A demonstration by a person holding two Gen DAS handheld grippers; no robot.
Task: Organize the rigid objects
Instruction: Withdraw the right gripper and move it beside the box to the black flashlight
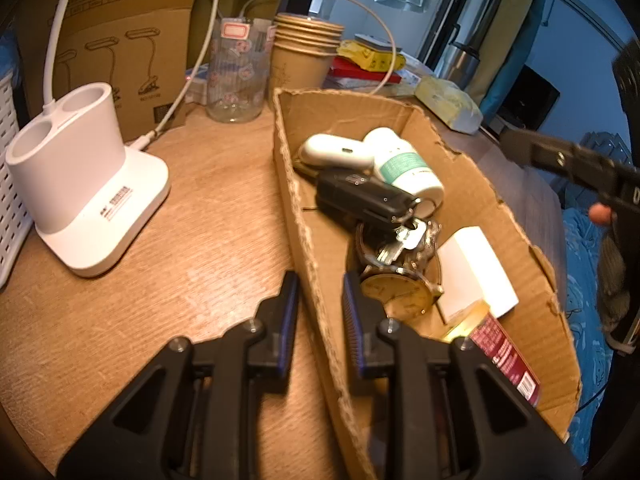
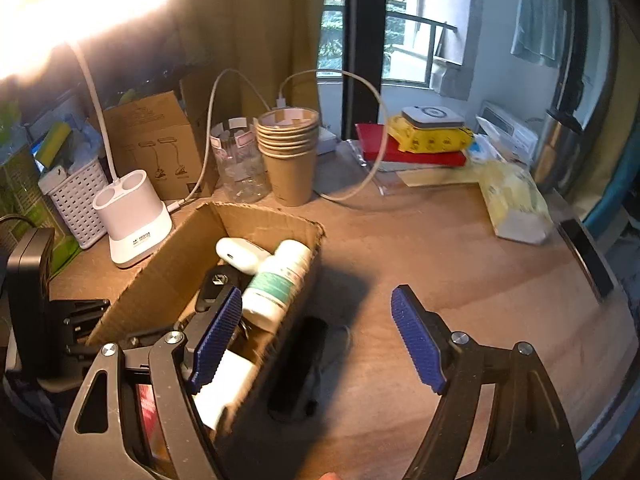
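The round wooden tabletop [image 2: 460,264] carries a torn brown cardboard tray [image 1: 472,184]. The left gripper [image 1: 320,312] pinches the tray's near wall. Ahead of it inside lie one white-and-teal bottle [image 1: 404,164], one black car key [image 1: 360,196] and one gold-faced wristwatch [image 1: 400,292]; their print is unreadable. The right gripper [image 2: 316,340] is spread empty beside the tray. Six stacked brown paper cups [image 2: 290,156] stand beyond.

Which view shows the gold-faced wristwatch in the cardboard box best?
The left wrist view: the gold-faced wristwatch lies in plain sight beneath the keys in the cardboard box. In the right wrist view the tool's finger and box wall hide it.
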